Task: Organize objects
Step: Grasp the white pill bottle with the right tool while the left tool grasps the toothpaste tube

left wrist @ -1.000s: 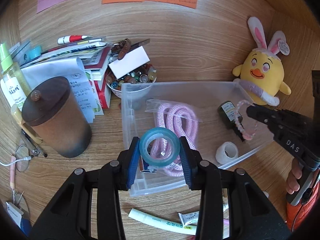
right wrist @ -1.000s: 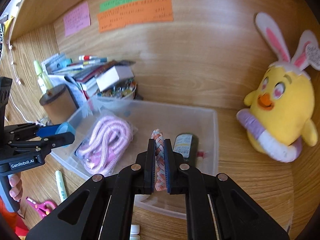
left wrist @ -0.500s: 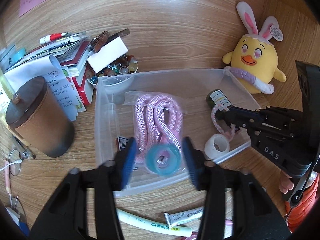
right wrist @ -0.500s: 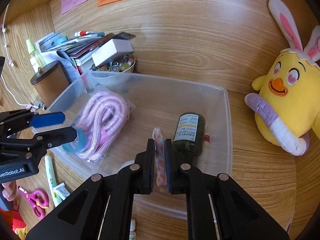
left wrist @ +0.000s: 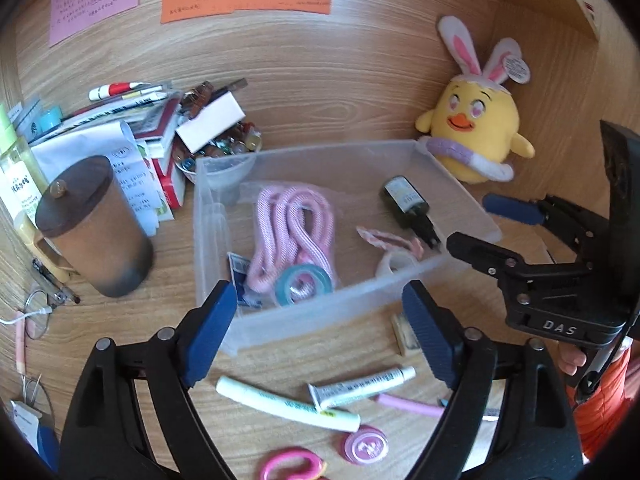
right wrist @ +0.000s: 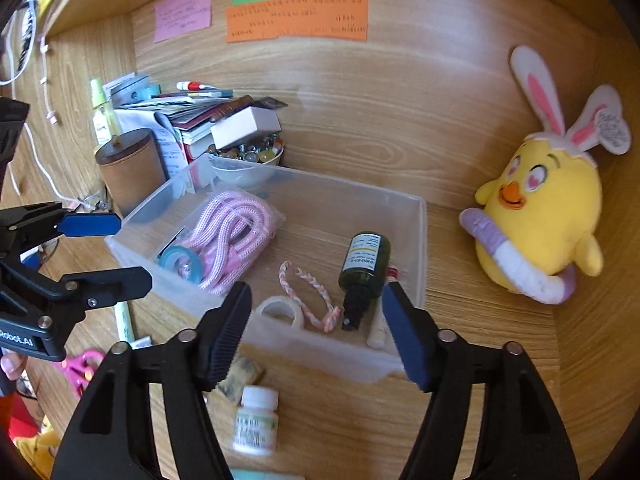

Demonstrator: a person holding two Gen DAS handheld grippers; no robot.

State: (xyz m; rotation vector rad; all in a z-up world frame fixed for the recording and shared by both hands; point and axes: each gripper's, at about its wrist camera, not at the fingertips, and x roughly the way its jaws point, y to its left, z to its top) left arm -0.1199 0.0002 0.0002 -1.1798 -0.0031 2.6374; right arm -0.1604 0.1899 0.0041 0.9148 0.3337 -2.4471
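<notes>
Both jaws have just been opening, nothing between them. Tape [left wrist: 303,283] and braid [right wrist: 308,296] lie in the bin [left wrist: 320,316]. Next: tube [left wrist: 362,386] on bench front edge, light, squashy; grip mid-body.

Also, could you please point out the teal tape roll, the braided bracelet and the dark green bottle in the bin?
teal tape roll [left wrist: 304,284]: left wrist view, on its near rim.
braided bracelet [right wrist: 310,280]: right wrist view, on its right strand.
dark green bottle [right wrist: 365,258]: right wrist view, on its label.
</notes>
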